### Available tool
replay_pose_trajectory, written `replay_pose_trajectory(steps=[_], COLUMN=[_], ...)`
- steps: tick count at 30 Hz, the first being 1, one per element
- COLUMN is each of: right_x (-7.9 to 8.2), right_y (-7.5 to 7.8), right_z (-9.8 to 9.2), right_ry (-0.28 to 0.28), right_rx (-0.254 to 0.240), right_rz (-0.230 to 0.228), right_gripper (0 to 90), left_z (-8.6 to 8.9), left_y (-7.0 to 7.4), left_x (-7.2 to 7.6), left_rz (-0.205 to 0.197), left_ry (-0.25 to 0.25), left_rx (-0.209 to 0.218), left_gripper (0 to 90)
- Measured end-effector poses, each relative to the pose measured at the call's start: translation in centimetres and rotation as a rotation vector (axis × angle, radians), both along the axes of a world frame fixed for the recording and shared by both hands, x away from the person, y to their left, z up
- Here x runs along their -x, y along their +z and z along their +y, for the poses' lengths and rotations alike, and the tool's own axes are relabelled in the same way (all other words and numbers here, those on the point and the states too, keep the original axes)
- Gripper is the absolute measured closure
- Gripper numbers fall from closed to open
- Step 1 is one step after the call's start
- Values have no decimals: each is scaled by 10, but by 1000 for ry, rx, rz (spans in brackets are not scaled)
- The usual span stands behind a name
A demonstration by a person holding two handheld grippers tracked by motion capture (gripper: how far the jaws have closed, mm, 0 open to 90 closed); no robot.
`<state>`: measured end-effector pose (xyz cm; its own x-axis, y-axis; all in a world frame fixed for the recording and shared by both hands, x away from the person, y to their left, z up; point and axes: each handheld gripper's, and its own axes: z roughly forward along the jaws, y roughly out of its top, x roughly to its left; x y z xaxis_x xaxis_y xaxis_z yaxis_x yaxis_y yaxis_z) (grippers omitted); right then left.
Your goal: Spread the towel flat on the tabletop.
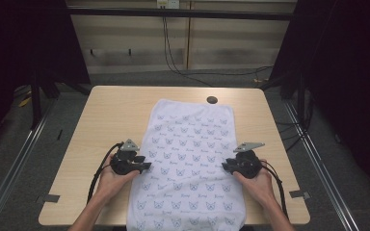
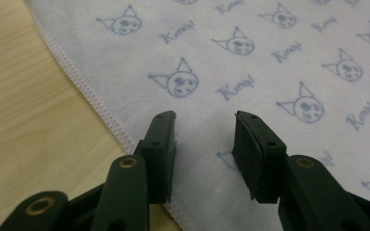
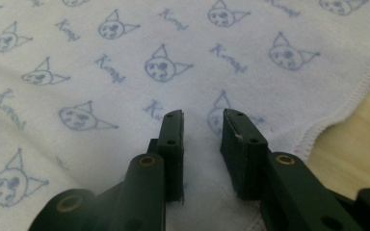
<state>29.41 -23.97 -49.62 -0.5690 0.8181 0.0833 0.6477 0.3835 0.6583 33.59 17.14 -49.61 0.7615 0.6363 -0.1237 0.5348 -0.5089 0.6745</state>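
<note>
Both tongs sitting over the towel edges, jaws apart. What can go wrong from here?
1. The left tongs and right tongs stand open over flat towel; closing may pinch no fabric.
2. The towel's near end overhangs the table edge; an uneven pull could drag it off.

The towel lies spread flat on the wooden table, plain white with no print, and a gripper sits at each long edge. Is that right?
Not quite: the towel is not plain. Both gripper views show pale blue cat-like faces and script words printed all over it. It does lie flat on the table, with the left gripper and right gripper at its edges.
</note>
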Motion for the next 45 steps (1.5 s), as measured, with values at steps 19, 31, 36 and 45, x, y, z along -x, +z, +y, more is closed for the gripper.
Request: replay_pose_trajectory(steps=[19,31,36,45], right_x=[39,59,57,32], right_y=[2,6,11,19], right_z=[4,1,-3,-1], right_ry=[59,71,56,23], right_rx=[11,-58,-107,-105], right_rz=[13,112,70,8], right_gripper=[584,594,569,541], left_z=[23,30,29,21], left_y=[1,6,10,18], left_x=[54,78,74,34], left_rz=[19,106,97,50], left_ry=[-62,-127,-101,-47], left_rx=[21,36,39,59], left_gripper=[589,584,487,458])
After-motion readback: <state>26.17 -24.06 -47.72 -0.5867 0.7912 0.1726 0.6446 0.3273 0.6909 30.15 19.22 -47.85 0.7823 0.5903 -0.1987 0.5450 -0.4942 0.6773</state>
